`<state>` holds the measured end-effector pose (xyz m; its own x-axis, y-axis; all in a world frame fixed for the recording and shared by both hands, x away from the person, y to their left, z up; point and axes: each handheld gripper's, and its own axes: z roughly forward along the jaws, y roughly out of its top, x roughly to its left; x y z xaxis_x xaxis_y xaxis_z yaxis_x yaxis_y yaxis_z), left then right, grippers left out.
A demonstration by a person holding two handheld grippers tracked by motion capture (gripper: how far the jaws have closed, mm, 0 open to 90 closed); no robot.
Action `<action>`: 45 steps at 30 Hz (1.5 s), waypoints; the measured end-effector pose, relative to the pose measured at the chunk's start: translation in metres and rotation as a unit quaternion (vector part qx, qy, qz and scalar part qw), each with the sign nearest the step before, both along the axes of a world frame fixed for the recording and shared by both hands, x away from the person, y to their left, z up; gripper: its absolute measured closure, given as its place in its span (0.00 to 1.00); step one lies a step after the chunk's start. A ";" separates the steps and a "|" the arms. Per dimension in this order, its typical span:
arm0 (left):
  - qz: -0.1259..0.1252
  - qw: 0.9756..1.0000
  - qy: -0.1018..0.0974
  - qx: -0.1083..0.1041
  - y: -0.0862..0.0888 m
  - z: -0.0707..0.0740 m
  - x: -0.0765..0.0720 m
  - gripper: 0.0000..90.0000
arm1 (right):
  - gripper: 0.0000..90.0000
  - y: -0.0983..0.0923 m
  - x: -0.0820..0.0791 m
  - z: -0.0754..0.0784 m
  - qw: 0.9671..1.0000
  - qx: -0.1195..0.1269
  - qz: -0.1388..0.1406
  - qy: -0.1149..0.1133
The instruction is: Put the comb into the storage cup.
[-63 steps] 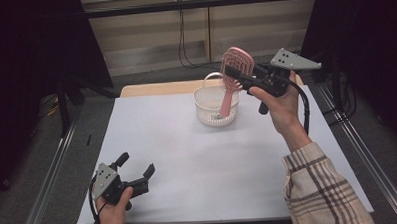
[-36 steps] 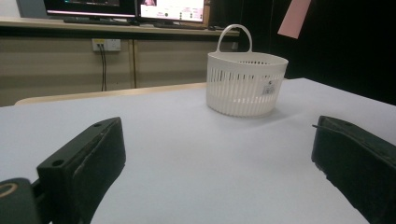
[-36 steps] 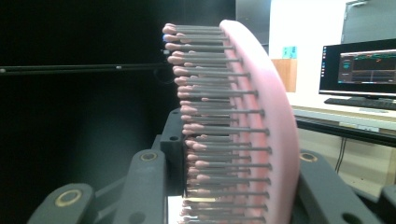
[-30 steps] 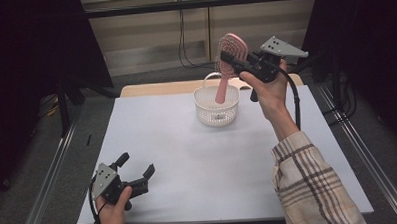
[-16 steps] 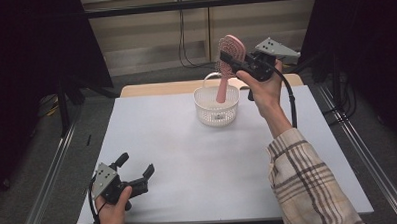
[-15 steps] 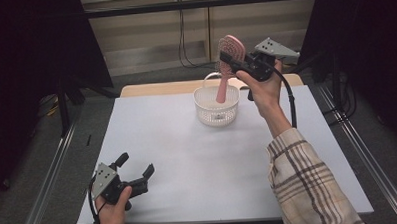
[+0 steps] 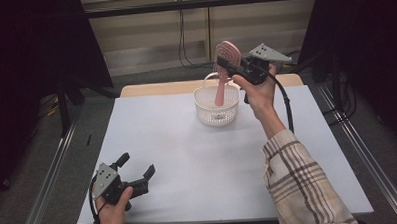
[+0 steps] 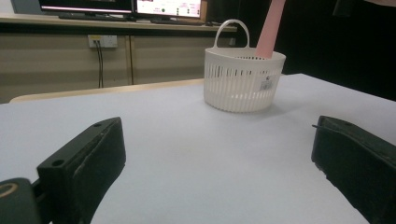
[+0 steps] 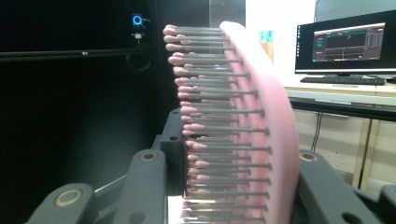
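A pink hairbrush (image 7: 224,66) stands upright with its handle down inside the white basket (image 7: 217,113) at the far middle of the table. My right gripper (image 7: 227,62) is shut on the brush head, above the basket. In the right gripper view the bristles and pink back of the hairbrush (image 9: 243,126) sit between the black jaws. My left gripper (image 7: 137,172) rests open near the table's front left edge, nothing between its jaws. From the left gripper view the basket (image 8: 243,79) stands ahead with the pink handle (image 8: 272,25) rising out of it.
The white table (image 7: 188,162) spreads between the two grippers. A wooden strip runs along its far edge. Metal rails flank the table on both sides. Monitors (image 9: 344,43) and a desk stand beyond the table.
My right hand has lowered the hairbrush, so its handle sits deeper in the basket. The left gripper has not moved.
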<state>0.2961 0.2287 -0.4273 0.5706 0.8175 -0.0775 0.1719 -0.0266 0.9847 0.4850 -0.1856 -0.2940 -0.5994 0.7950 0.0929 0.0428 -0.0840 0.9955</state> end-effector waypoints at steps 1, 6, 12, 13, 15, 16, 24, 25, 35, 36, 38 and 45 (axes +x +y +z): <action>-0.001 1.000 0.001 -0.001 0.000 0.000 0.000 0.03 | 0.70 0.000 0.000 -0.001 1.000 0.000 -0.003 0.001; 0.000 1.000 -0.002 0.001 0.000 0.001 0.000 0.03 | 0.70 0.000 0.002 -0.006 1.000 0.001 -0.009 0.002; -0.002 1.000 -0.002 0.004 0.000 0.001 0.000 0.03 | 0.70 0.000 0.003 -0.010 1.000 0.006 -0.012 0.005; -0.002 1.000 -0.001 0.003 0.000 0.001 0.000 0.03 | 0.70 0.000 0.003 -0.010 1.000 0.008 -0.012 0.005; -0.003 1.000 -0.001 0.004 0.000 0.001 0.000 0.03 | 0.70 0.001 0.003 -0.012 1.000 0.009 -0.011 0.003; -0.003 1.000 -0.002 0.002 0.000 0.001 0.000 0.03 | 0.70 0.001 0.003 -0.013 1.000 0.008 -0.011 0.005; -0.003 1.000 -0.002 0.003 0.000 0.001 0.000 0.03 | 0.70 0.002 0.005 -0.024 1.000 0.007 -0.014 0.012; -0.004 1.000 -0.003 -0.003 -0.001 0.001 0.000 0.03 | 0.70 0.002 0.006 -0.026 1.000 0.008 -0.014 0.013; -0.006 1.000 -0.002 -0.005 -0.001 0.001 -0.001 0.03 | 0.70 0.004 0.008 -0.038 1.000 0.010 -0.016 0.019; -0.006 1.000 -0.002 -0.005 -0.001 0.001 -0.001 0.03 | 0.70 0.005 0.008 -0.039 1.000 0.012 -0.016 0.020; -0.008 1.000 -0.001 0.007 0.000 0.000 0.000 0.03 | 0.70 0.005 0.009 -0.041 1.000 0.012 -0.018 0.022; -0.009 1.000 0.000 0.002 -0.002 0.000 0.000 0.03 | 0.70 0.004 0.013 -0.050 0.999 0.014 -0.024 0.028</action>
